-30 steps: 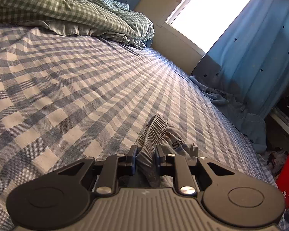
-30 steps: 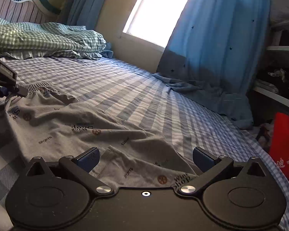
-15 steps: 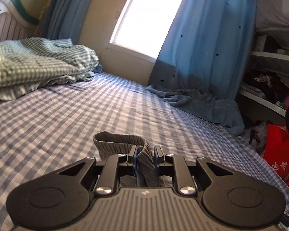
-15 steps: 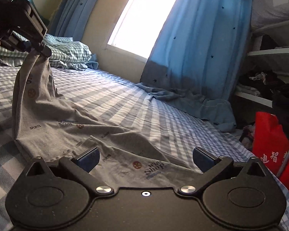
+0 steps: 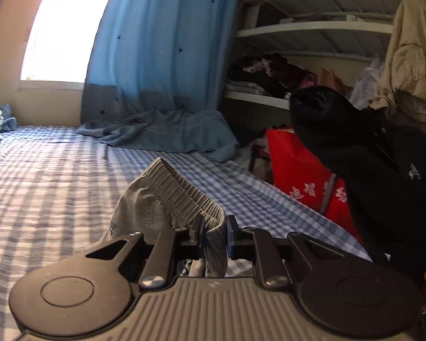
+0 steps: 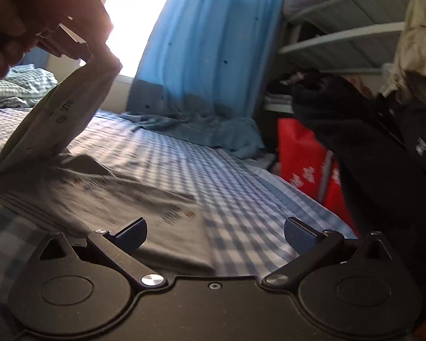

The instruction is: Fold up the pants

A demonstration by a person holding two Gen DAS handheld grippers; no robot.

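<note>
The left gripper [image 5: 214, 234] is clamped on the ribbed elastic waistband of the grey printed cotton pants [image 6: 105, 199], lifted at ten o'clock in the right wrist view above the blue-and-white checked bed sheet [image 6: 235, 182]. The right gripper [image 6: 214, 234] hovers with jaws wide apart, empty. The waistband looks mid-fold; next, lay it over the legs, hems aligned.

I count one pair of grey pants [image 5: 156, 207], one checked bed [image 5: 48, 176], one blue curtain [image 5: 162, 51], one window [image 5: 56, 28] and one red bag [image 5: 304, 176]. My grippers make two: my left gripper [image 5: 214, 228] and my right gripper [image 6: 214, 234]. One hand [image 6: 2, 28] shows.
</note>
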